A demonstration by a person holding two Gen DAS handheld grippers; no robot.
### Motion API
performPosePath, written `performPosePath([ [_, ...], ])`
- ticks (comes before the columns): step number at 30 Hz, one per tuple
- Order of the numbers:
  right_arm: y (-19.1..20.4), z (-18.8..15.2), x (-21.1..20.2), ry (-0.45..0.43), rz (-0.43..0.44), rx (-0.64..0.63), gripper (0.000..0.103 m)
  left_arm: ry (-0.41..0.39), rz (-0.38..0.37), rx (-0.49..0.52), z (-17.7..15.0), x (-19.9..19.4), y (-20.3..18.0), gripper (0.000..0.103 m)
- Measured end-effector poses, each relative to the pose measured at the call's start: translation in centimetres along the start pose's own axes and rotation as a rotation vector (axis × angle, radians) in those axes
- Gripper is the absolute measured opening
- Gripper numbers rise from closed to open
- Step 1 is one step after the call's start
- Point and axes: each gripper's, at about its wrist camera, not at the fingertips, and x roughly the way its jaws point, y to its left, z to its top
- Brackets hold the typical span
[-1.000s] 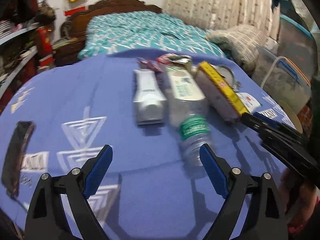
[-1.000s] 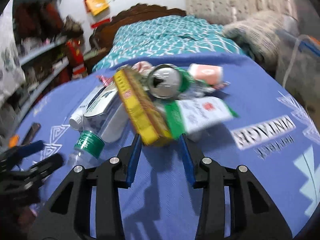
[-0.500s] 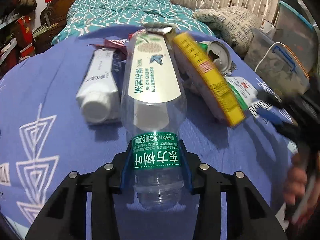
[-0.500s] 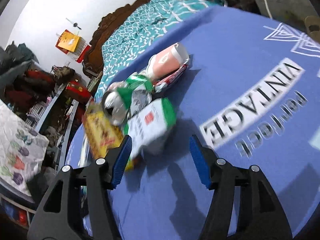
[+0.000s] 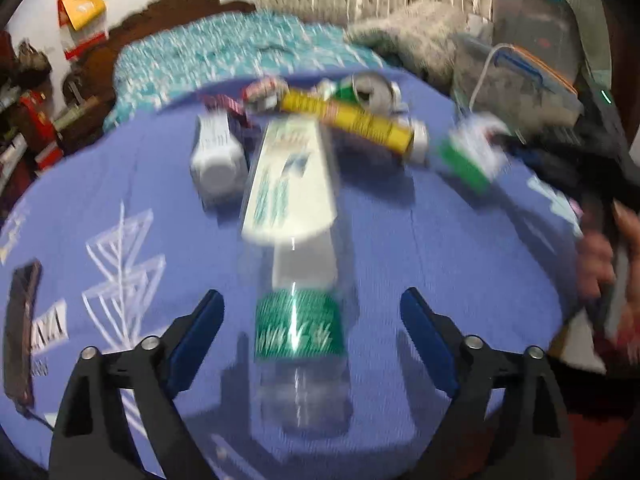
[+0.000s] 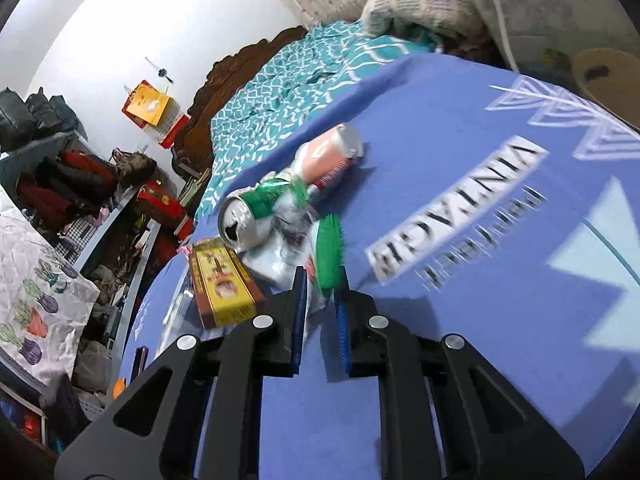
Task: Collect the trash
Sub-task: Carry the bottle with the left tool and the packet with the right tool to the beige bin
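A clear plastic bottle [image 5: 294,216] with a white and green label lies neck-first between the wide-open jaws of my left gripper [image 5: 310,316], untouched by either pad. Beyond it lie a white tube [image 5: 218,156], a yellow box [image 5: 352,120] and a green can [image 5: 370,88]. My right gripper [image 6: 320,292] is shut on a green and white packet [image 6: 328,252], which also shows in the left wrist view [image 5: 470,152]. Beside it lie the yellow box [image 6: 222,280], the can [image 6: 252,216] and a pink tube [image 6: 328,148].
The trash lies on a blue printed cloth [image 6: 500,320]. A dark flat object [image 5: 20,320] lies at the cloth's left edge. A teal bed [image 5: 224,52] stands behind, cluttered shelves [image 6: 80,208] to the left, plastic bins [image 5: 532,80] to the right.
My left gripper has opened and let go of the bottle's neck and drawn back a little. My right gripper has shut on the green and white packet.
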Motion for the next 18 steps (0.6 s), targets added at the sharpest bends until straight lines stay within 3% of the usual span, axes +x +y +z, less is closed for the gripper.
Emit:
performPosePath([
  [4,-0.6,-1.2,-1.4,0.004,-0.021,-0.014,0.016,0.038,0.087,0.003,2.1,2.6,-0.6,0.083],
  [5,-0.7,-1.4,-1.6,0.005,-0.023,-0.018,0.016,0.05,0.091,-0.004,2.4,3.1,-0.5,0.059],
  [10,-1.2,-1.6,-2.5,0.005,0.018,-0.009,0.016,0.067,0.038,-0.062,1.5,2.2,1.8,0.058],
  [15,-1.4,-0.7,-3.3,-0.026,0.093,0.016,0.014,-0.029,-0.057,-0.104,-0.3,-3.6,3.1,0.058],
  [18,-1.8,-0.1,-4.0,-0.067,0.11,0.029,0.014,-0.097,-0.089,-0.085,1.1,-5.6,2.7,0.058],
])
